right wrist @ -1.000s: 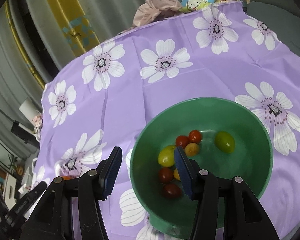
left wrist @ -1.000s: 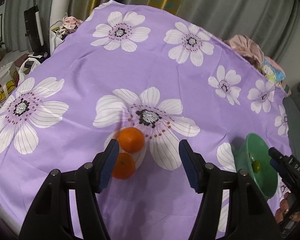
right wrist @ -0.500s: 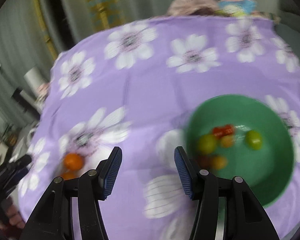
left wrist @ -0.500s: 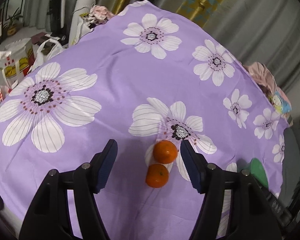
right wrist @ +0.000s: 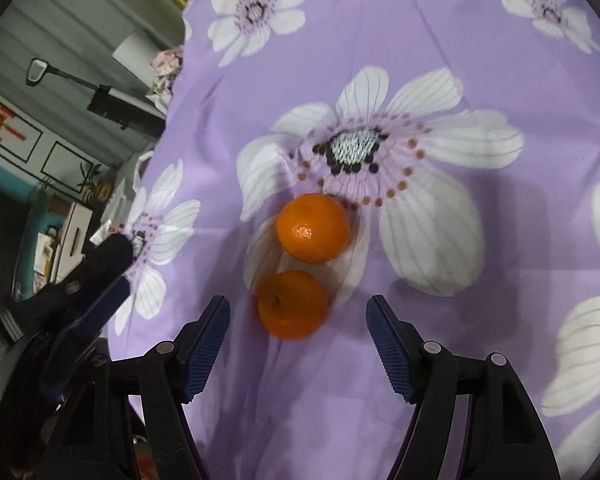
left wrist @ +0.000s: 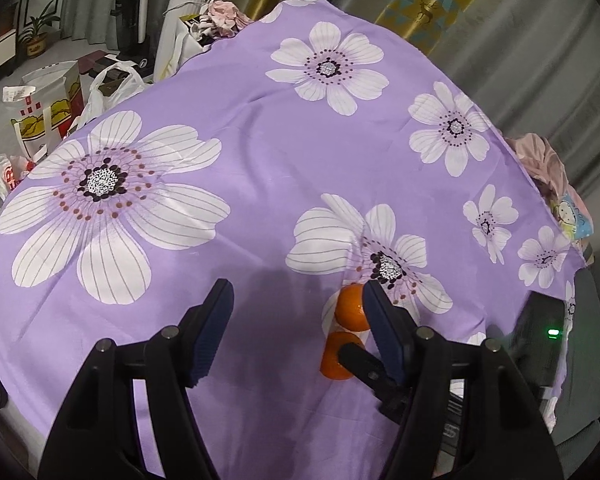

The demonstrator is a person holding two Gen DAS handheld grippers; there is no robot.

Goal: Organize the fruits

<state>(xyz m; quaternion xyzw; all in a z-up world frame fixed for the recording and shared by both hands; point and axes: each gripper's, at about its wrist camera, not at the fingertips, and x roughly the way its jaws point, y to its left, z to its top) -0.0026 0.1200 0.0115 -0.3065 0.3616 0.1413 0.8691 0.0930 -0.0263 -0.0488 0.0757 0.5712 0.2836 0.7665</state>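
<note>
Smooth floral cloth (right wrist: pixel 420 60); round oranges (right wrist: pixel 313 227)

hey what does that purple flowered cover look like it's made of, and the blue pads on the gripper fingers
Purple flowered cover: looks like thin woven fabric, smooth with a slight sheen; it shows soft creases and ripples around the oranges, and drapes over the edge.

Blue pads on the right gripper: probably rubber or a similar grippy plastic, matte; a fine ribbed texture covers their faces. The exact material can't be told.

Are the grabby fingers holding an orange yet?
No, nothing is held. The right gripper is closing around the nearer round orange fruit without touching it. The left gripper is open over bare cloth.
</note>
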